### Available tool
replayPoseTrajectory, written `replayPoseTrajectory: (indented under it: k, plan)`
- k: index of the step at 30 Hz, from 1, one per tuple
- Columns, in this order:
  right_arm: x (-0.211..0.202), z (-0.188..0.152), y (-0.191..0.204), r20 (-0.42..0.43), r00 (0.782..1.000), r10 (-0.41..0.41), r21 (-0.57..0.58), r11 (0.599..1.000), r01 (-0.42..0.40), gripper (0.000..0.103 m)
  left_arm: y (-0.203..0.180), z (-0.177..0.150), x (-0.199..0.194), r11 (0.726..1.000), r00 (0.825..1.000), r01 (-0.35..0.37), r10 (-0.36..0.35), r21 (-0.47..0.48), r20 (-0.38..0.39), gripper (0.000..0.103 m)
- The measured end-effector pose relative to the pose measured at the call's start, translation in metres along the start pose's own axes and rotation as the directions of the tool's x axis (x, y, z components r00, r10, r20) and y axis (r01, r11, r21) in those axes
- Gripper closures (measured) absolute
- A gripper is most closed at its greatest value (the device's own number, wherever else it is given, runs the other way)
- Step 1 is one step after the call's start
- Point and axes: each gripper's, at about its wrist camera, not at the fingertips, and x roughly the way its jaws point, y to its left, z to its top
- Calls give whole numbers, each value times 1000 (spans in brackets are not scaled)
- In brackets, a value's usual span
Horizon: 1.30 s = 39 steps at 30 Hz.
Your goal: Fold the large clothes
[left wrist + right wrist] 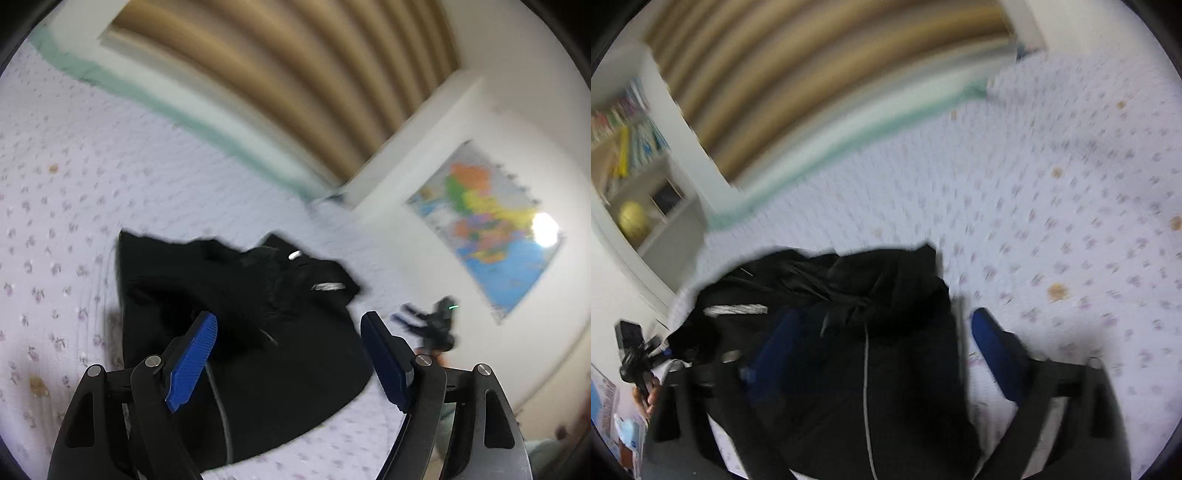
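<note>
In the left wrist view, a black garment (pixel 236 332) is seen bunched in a loose heap on the flowery bedsheet (pixel 74 206), with a pale drawstring and a couple of silvery strips showing on it, so it's probably a hoodie or jacket, hard to call with all the blur. The left gripper (pixel 288 325) is held just above the near part of the heap with its blue pads (pixel 192 362) spread wide, and nothing is pinched between them; whether the cloth is brushed by the tips can't be told. The other gripper is glimpsed off to the right, in front of a wall map (pixel 491 225). In the right wrist view, the same garment (pixel 849 332) is shown filling the lower middle, still crumpled rather than squared up, and the right gripper (pixel 886 332) is also held wide, one pad over the black cloth and the other over bare sheet, with nothing clamped. A shelf with books (pixel 631 147) is seen off to the left. So the step in hand is judged to be a regrasp between folds, with the fold far from finished. For the next move, an edge or corner on each side would need to be picked and clamped, then the fabric pulled flat before anything gets folded over.
</note>
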Motion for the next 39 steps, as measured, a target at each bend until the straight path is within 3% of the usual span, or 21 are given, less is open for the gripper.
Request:
replayPoseTrajectory:
  k: [3, 4, 6, 9, 11, 14, 18, 20, 21, 22, 23, 24, 25, 26, 28, 31, 34, 35, 39]
  plan:
    - [6, 2, -3, -29, 998, -63, -25, 998, 62, 5, -2, 3, -6, 982, 983, -184, 183, 33, 25, 18]
    - [15, 3, -5, -46, 996, -80, -25, 997, 79, 5, 3, 5, 1, 961, 962, -272, 272, 41, 18, 18]
    - [31, 4, -7, -72, 995, -75, -26, 997, 73, 5, 15, 9, 16, 930, 930, -367, 368, 31, -7, 19]
    - [60, 17, -16, -93, 992, -85, -41, 996, 81, 5, 37, 18, 35, 905, 905, -424, 424, 6, -34, 18]
    - [76, 22, -18, -110, 990, -91, -55, 995, 85, 5, 61, 28, 52, 909, 908, -415, 412, -31, -75, 19]
    - [112, 31, -26, -156, 985, -76, -79, 995, 64, 5, 97, 35, 74, 932, 939, -334, 316, -139, -137, 19]
    - [153, 36, -42, -202, 978, -55, -82, 996, 39, 5, 122, 44, 92, 952, 969, -232, 208, -199, -132, 19]
    - [171, 36, -50, -231, 973, -20, -54, 999, 7, 5, 125, 49, 107, 960, 977, -185, 156, -209, -148, 19]
    - [184, 35, -54, -270, 962, 39, -17, 999, -45, 5, 125, 52, 117, 960, 975, -183, 150, -210, -164, 19]
    - [192, 34, -56, -293, 954, 68, 2, 998, -70, 6, 122, 53, 125, 961, 972, -193, 160, -198, -172, 21]
    - [198, 32, -55, -310, 947, 79, 7, 997, -81, 21, 116, 54, 130, 963, 968, -209, 179, -171, -175, 43]
    - [198, 30, -47, -301, 950, 77, -31, 995, -90, 37, 108, 54, 133, 965, 964, -223, 197, -137, -177, 59]
    - [192, 29, -37, -277, 960, 39, -94, 993, -68, 59, 96, 54, 135, 960, 950, -270, 253, -76, -180, 88]
    - [183, 28, -26, -229, 973, -40, -171, 985, 1, 66, 84, 53, 134, 949, 937, -313, 304, -28, -170, 91]
    - [166, 26, -8, -158, 983, -98, -253, 966, 56, 81, 65, 52, 124, 937, 929, -350, 349, 20, -125, 93]
    - [133, 35, 24, -20, 974, -225, -358, 911, 203, 86, 37, 64, 100, 932, 931, -362, 363, 20, -40, 93]
    - [112, 56, 50, 86, 955, -282, -377, 879, 293, 87, 19, 90, 79, 932, 930, -360, 362, -36, 66, 93]
    - [108, 67, 60, 120, 948, -296, -368, 873, 319, 87, 15, 97, 79, 924, 920, -380, 382, -46, 86, 93]
    - [131, 95, 84, 158, 910, -384, -347, 841, 415, 87, 18, 110, 106, 852, 848, -522, 523, -35, 91, 93]
